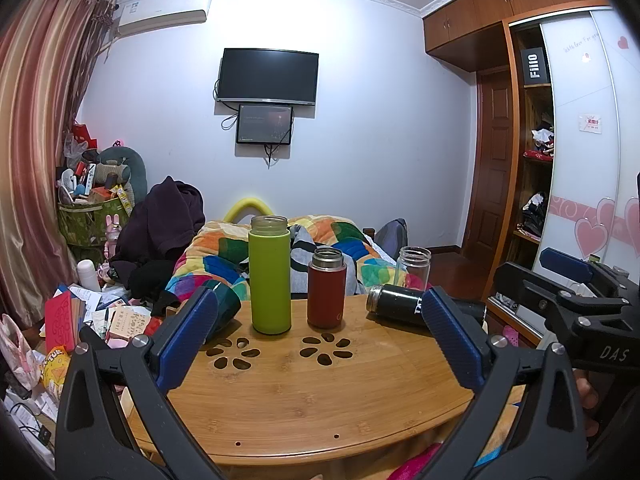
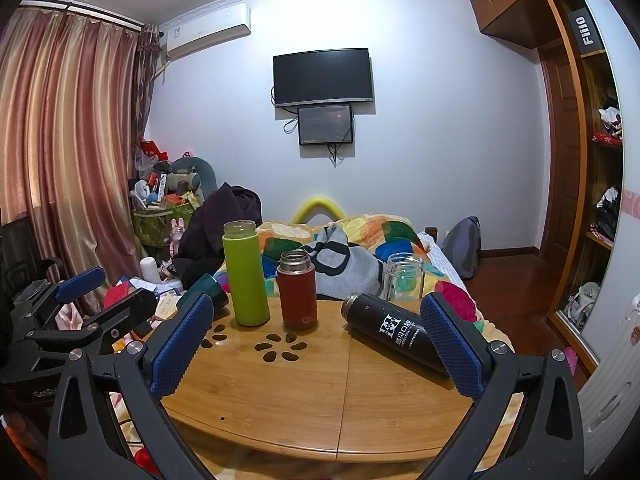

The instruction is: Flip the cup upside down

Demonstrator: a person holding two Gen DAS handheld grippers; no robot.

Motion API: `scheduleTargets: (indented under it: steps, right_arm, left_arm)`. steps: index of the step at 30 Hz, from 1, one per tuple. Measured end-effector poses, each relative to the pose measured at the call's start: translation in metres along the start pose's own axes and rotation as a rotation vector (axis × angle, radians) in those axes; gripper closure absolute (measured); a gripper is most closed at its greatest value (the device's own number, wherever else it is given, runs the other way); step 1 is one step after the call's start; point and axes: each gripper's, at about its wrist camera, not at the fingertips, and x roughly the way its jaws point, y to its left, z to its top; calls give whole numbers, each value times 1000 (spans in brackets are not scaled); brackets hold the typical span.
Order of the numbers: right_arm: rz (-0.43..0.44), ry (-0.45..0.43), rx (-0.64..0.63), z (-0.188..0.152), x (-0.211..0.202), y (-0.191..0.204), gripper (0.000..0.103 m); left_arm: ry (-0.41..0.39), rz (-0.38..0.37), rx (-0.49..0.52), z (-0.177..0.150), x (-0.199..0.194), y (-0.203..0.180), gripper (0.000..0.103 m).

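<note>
A tall green cup (image 1: 270, 276) (image 2: 245, 274) and a shorter red cup (image 1: 326, 289) (image 2: 297, 291) stand upright with open mouths on the round bamboo table (image 1: 320, 392) (image 2: 312, 392). A black cup (image 1: 400, 305) (image 2: 392, 330) lies on its side at the right. A clear glass cup (image 1: 413, 266) (image 2: 404, 278) stands behind it. A dark teal cup (image 1: 224, 308) (image 2: 206, 286) lies at the left edge. My left gripper (image 1: 320, 332) and right gripper (image 2: 316, 340) are open and empty, held over the table's near side.
A bed with a colourful quilt (image 1: 320, 240) lies behind the table. Cluttered boxes and papers (image 1: 80, 312) fill the floor at left. A wardrobe (image 1: 532, 160) stands at right. The other gripper shows at the right edge of the left view (image 1: 580, 300).
</note>
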Motion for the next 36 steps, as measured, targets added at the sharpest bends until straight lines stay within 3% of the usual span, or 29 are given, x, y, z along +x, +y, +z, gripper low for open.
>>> scheduleTargets:
  steps: [36]
  right_arm:
    - [6, -7, -9, -1, 1, 2, 0]
  left_arm:
    - [9, 9, -7, -3, 4, 6, 0]
